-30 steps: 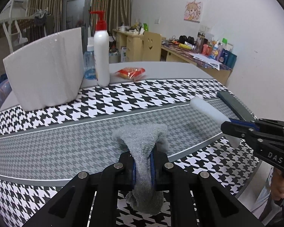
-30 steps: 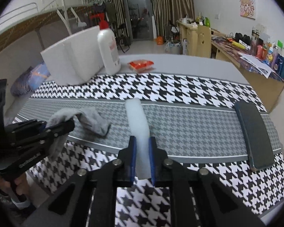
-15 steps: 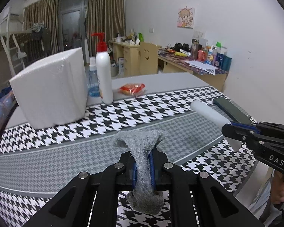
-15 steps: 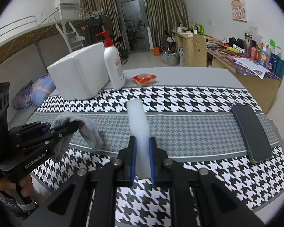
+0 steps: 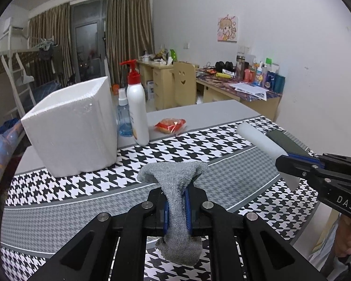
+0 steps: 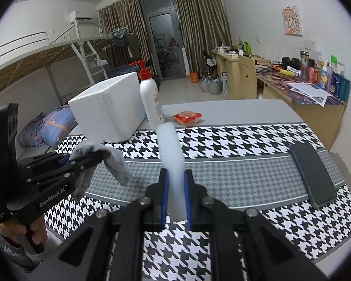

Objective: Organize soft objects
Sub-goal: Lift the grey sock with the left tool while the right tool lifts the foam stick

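Risk is slipping: left gripper (image 5: 176, 207) pinches grey sock (image 5: 175, 182) fully closed, right gripper (image 6: 175, 196) squeezes white foam roll (image 6: 169, 145) ahead; soft material may slide out.

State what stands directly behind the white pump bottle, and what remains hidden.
Behind the white pump bottle, beside the foam box, stands a clear blue spray bottle. The pump bottle covers part of its right side, and hides it entirely in the right wrist view.
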A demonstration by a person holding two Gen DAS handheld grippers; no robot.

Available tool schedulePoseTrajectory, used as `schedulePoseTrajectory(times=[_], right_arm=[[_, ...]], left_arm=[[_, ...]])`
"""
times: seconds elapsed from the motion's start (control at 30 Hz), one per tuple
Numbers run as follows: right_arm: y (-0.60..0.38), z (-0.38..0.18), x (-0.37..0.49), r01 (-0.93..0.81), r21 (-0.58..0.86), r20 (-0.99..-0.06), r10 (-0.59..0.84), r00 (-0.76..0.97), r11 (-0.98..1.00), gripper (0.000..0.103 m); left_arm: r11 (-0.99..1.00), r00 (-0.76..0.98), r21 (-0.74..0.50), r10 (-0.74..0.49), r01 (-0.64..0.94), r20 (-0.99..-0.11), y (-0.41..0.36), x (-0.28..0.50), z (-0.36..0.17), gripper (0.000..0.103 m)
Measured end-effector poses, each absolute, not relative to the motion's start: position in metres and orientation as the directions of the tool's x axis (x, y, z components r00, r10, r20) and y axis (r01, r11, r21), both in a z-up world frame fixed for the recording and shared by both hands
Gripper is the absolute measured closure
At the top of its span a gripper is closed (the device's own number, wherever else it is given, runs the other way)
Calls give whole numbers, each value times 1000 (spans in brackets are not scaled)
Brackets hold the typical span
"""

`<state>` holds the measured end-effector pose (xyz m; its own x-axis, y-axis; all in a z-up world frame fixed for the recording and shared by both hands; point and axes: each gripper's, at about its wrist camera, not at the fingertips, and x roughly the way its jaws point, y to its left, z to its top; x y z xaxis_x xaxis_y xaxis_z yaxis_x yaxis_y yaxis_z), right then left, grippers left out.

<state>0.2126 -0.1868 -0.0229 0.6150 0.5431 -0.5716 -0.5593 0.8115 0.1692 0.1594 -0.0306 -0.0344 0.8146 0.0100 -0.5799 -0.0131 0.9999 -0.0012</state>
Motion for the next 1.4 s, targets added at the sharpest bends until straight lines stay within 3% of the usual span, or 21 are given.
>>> schedulePoseTrajectory(times=[1.4], right_arm=[[-112,33,207,-612,119,-485,584,651,782,87]], left_arm=[[999,884,13,45,-44,-464,33,149,26,92]])
